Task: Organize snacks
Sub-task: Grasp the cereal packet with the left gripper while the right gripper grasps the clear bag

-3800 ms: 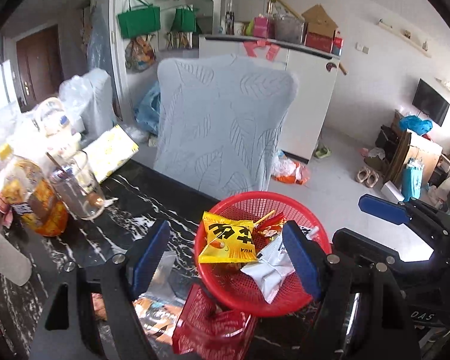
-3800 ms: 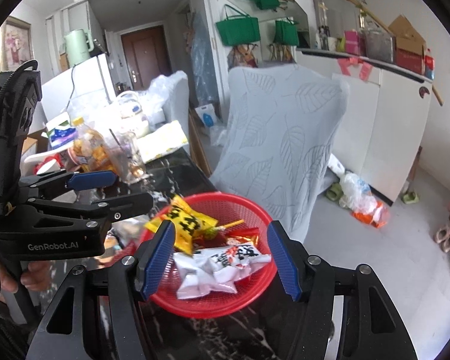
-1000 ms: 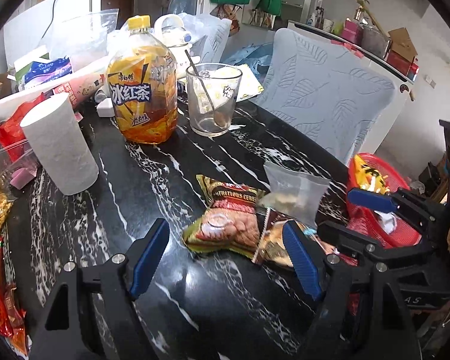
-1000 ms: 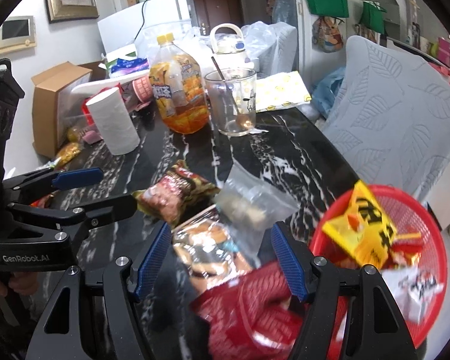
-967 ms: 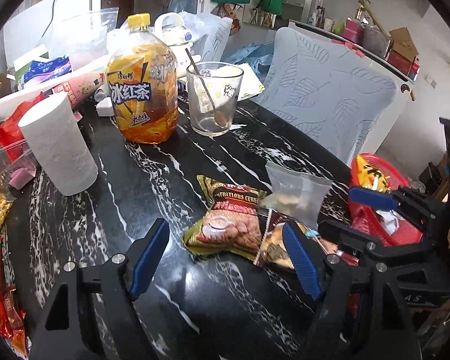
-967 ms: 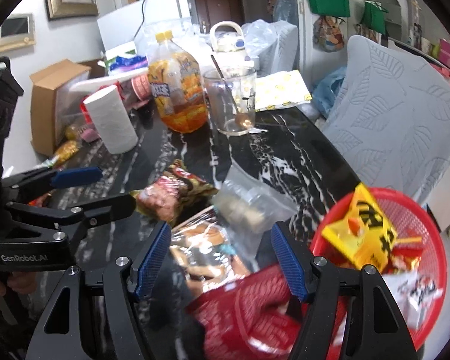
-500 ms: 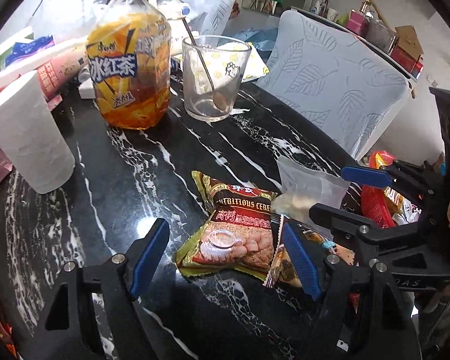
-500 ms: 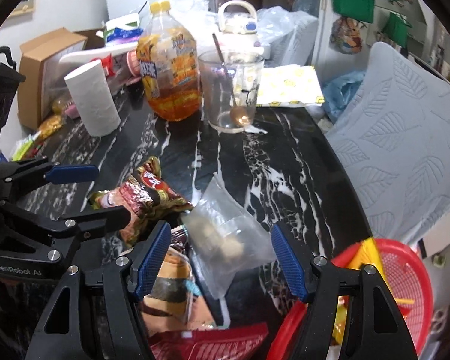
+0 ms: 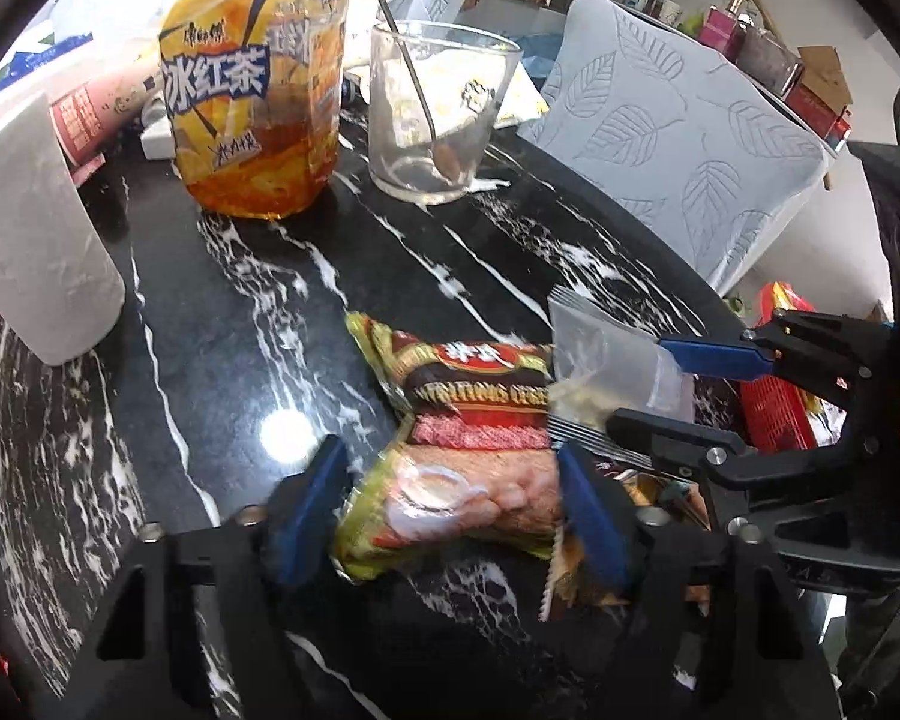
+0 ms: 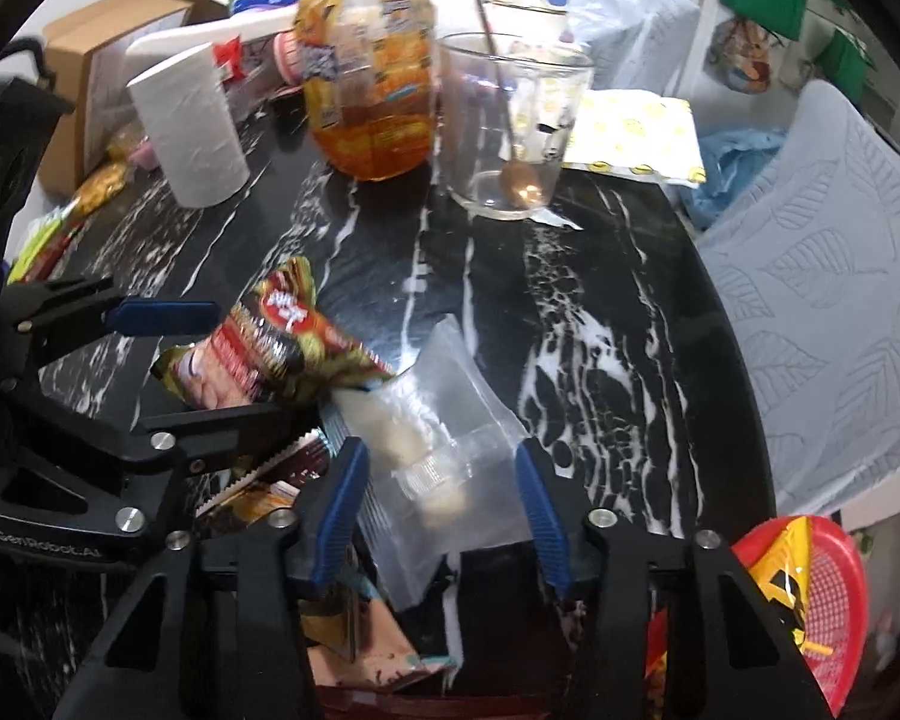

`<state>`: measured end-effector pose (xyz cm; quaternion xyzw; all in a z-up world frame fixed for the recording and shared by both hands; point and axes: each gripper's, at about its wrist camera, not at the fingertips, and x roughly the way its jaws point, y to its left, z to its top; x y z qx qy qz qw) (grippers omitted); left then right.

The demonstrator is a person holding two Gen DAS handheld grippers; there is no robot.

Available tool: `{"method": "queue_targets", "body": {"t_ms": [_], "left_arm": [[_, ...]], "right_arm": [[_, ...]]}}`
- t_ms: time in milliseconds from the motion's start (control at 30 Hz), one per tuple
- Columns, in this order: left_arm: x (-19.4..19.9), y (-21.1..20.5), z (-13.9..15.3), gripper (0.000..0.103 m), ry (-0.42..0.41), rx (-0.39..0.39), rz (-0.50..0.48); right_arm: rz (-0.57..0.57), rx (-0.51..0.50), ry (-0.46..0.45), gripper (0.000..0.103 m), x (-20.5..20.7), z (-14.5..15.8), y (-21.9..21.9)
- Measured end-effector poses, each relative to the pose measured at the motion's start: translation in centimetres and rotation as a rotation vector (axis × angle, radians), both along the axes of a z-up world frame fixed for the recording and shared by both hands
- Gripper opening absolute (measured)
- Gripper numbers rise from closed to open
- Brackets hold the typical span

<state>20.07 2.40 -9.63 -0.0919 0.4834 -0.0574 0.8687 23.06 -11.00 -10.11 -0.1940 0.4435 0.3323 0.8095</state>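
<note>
My left gripper (image 9: pixel 450 510) is open, its fingers on either side of a yellow-and-red cereal packet (image 9: pixel 468 420) lying on the black marble table (image 9: pixel 240 312). My right gripper (image 10: pixel 444 510) is open around a clear plastic bag (image 10: pixel 444 420) with pale contents. The bag also shows in the left wrist view (image 9: pixel 606 360), with the right gripper (image 9: pixel 678 390) around it. The cereal packet (image 10: pixel 264 354) and left gripper (image 10: pixel 192 366) show in the right wrist view. A red basket (image 10: pixel 822 594) holding a yellow packet sits at the table's near right edge.
A bottle of iced tea (image 9: pixel 252 90), a glass with a spoon (image 9: pixel 438 114) and a paper roll (image 9: pixel 30 228) stand at the back. More packets (image 10: pixel 354 630) lie under my right gripper. A grey chair back (image 9: pixel 678 126) stands beyond the table.
Both grippers have swung from the red basket to the table and moved down and forward. The left now straddles the cereal packet, the right the clear bag.
</note>
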Motion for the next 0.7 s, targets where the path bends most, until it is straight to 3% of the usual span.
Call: {"method": "queue_targets", "body": {"t_ms": [133,700], "left_arm": [[-1.0,0.2,0.0,0.060,0.008,0.004,0.015],[-9.9,0.8,0.1,0.059,0.052,0.047,0.054]], "right_arm": [[0.024,0.006,0.014,0.045,-0.6,0.0,0.4],[0.083,0.049,0.060,0.044,-7.9,0.2,1.5]]}}
